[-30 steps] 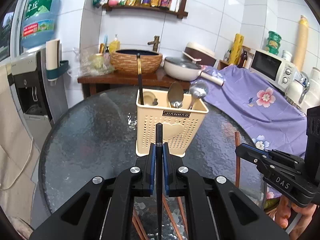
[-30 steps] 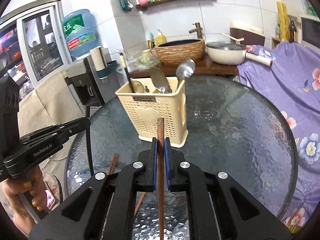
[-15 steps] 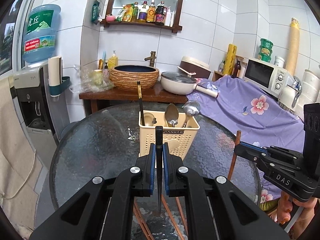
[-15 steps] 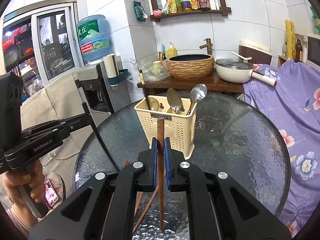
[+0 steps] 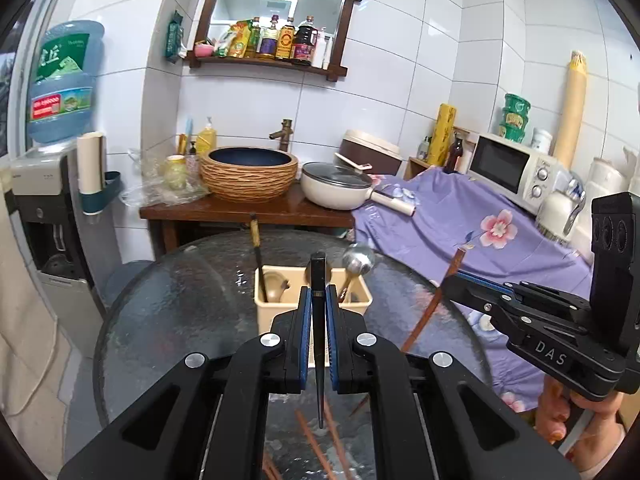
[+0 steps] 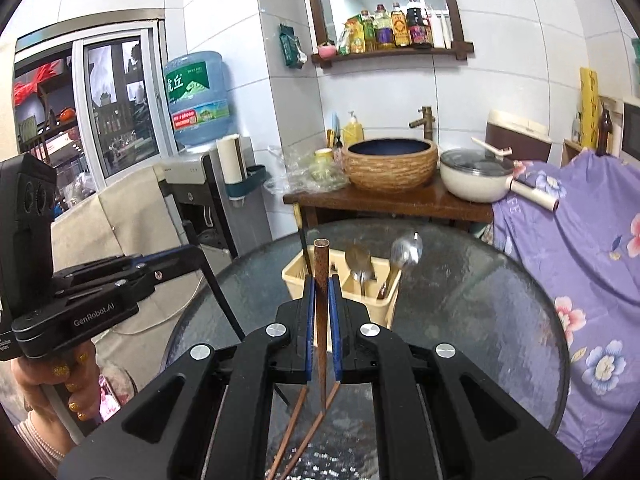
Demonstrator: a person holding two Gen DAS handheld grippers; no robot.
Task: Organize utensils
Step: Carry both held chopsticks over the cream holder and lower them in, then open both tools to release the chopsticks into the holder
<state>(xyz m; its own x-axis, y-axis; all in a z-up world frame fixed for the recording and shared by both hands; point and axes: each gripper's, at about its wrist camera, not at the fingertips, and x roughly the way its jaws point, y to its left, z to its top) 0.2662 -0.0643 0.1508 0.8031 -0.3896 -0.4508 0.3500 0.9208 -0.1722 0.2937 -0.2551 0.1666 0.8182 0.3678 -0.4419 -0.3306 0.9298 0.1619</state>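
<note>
Left wrist view: the left gripper (image 5: 319,312) is clamped on a black chopstick (image 5: 319,320), held upright above the round glass table (image 5: 180,312). Right behind it sits the beige utensil holder (image 5: 280,312) with a dark-handled utensil (image 5: 256,256) on its left side and a metal spoon (image 5: 356,262) leaning out on its right. A few brown chopsticks (image 5: 316,444) lie on the glass under the gripper. Off to the right, the right gripper (image 5: 452,280) pinches a brown chopstick (image 5: 440,300), tilted.

Right wrist view: same brown chopstick (image 6: 321,304) is squeezed between the right gripper's (image 6: 321,312) blue pads, standing upright in front of the holder (image 6: 300,280). Two spoons (image 6: 360,264) stick out of it. Two more brown chopsticks (image 6: 296,432) lie on the table (image 6: 480,320) below. The left gripper (image 6: 196,252) is at left, black chopstick (image 6: 224,304) slanting down from it.
</note>
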